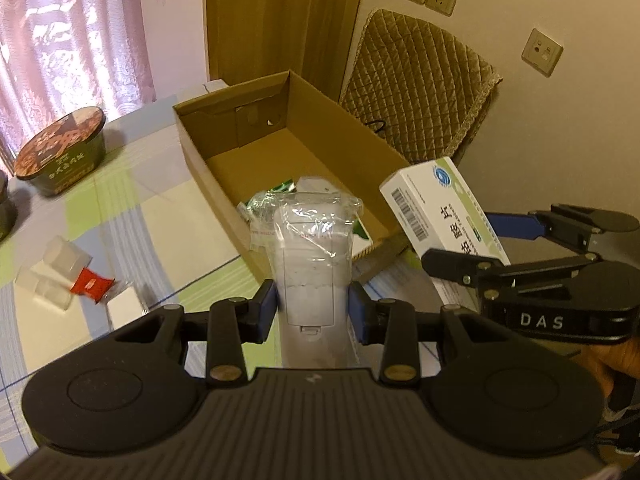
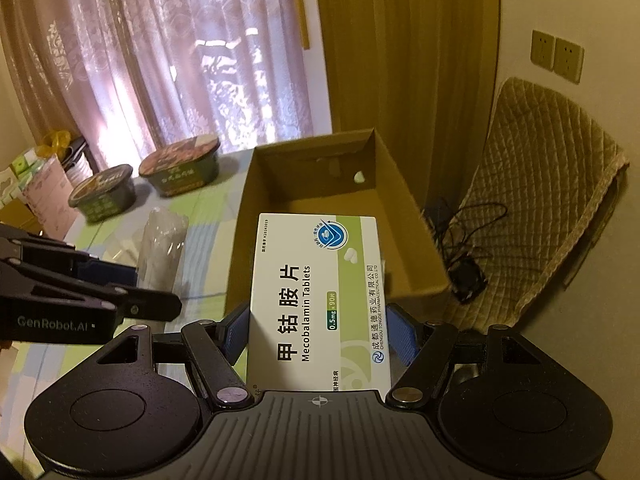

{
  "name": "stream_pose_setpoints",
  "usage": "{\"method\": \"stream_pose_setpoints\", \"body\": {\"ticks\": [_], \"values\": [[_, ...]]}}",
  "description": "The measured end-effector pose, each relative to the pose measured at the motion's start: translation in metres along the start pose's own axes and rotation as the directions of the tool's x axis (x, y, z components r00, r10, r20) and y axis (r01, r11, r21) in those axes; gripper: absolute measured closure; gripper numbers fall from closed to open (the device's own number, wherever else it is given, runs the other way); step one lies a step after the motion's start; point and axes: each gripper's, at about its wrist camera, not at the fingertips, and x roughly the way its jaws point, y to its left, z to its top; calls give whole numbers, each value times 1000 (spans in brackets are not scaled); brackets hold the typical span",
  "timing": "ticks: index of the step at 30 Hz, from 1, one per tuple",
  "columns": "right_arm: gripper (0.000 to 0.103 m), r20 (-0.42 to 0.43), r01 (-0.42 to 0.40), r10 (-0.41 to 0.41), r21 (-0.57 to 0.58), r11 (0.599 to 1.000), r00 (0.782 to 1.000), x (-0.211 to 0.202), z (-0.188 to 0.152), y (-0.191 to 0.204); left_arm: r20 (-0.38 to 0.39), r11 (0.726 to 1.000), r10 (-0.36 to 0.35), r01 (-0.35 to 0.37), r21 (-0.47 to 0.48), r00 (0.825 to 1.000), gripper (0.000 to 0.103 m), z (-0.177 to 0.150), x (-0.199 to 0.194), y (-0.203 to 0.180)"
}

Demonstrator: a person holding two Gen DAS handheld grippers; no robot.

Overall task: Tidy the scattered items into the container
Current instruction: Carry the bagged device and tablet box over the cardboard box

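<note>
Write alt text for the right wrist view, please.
The right gripper holds a white medicine box above an open cardboard box on a checked tablecloth. The left gripper holds a plastic-wrapped item beside it; two instant-noodle bowls sit behind.

Left gripper [image 1: 312,308] clamping plastic-wrapped grey device [image 1: 310,264], cardboard box [image 1: 192,148] ahead, medicine box [image 1: 436,208] right.

My two wrist views look forward and down along each gripper's fingers, close in; both share the cardboard box [image 1: 304,128] [image 2: 404,216] ahead.

Home: curtains [image 2: 168,60], checked tablecloth [image 1: 120,208]
</note>
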Motion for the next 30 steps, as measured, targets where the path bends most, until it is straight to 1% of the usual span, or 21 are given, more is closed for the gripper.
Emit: {"method": "stream_pose_setpoints", "body": {"ticks": [5, 12, 15, 23, 30], "values": [[30, 11, 14, -14, -13, 1000, 1000, 16, 21, -18, 8, 1000, -15, 16, -13, 1000, 70, 20, 13, 4], [30, 21, 32, -31, -25, 999, 999, 37, 45, -38, 45, 993, -58, 62, -98, 997, 70, 54, 30, 18], [30, 15, 30, -29, -33, 999, 999, 48, 51, -42, 51, 990, -62, 68, -125, 997, 70, 64, 42, 22], [30, -9, 19, -20, -48, 999, 1000, 76, 59, -50, 61, 973, -83, 95, -212, 995, 70, 78, 70, 31], [30, -23, 27, -28, -54, 998, 999, 94, 62, -59, 57, 966, -92, 103, -238, 994, 70, 82, 90, 37]]}}
